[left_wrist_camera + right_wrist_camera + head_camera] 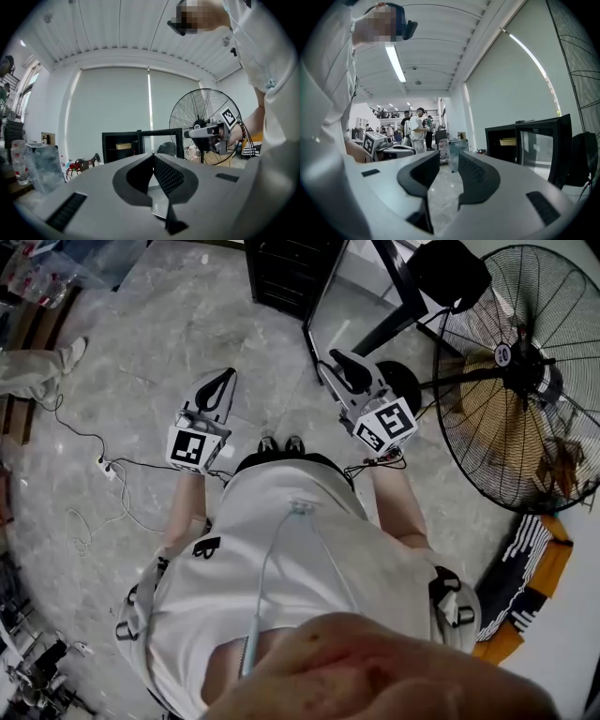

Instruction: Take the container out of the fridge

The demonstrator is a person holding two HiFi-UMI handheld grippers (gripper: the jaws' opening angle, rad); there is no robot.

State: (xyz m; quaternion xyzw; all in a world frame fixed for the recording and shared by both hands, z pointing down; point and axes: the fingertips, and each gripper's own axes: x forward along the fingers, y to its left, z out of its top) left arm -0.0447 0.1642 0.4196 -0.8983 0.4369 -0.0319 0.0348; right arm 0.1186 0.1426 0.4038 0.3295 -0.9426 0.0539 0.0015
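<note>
- Two grippers are up in front of me, held level over the marble floor [187,306], well apart from each other
- My left gripper [153,153] is clenched: its jaws meet at the tips with nothing between them
- My right gripper [448,157] is released: its jaws stand apart, and only floor shows through the gap
- Ahead of both, the black fridge [110,149] stands on the floor with its glass door [161,143] swung open
- The yellow container [123,146] sits on the upper shelf inside the fridge, towards the shelf's middle, well apart from either gripper
- A large standing fan [206,123] is on the floor near the open door, on my right
</note>
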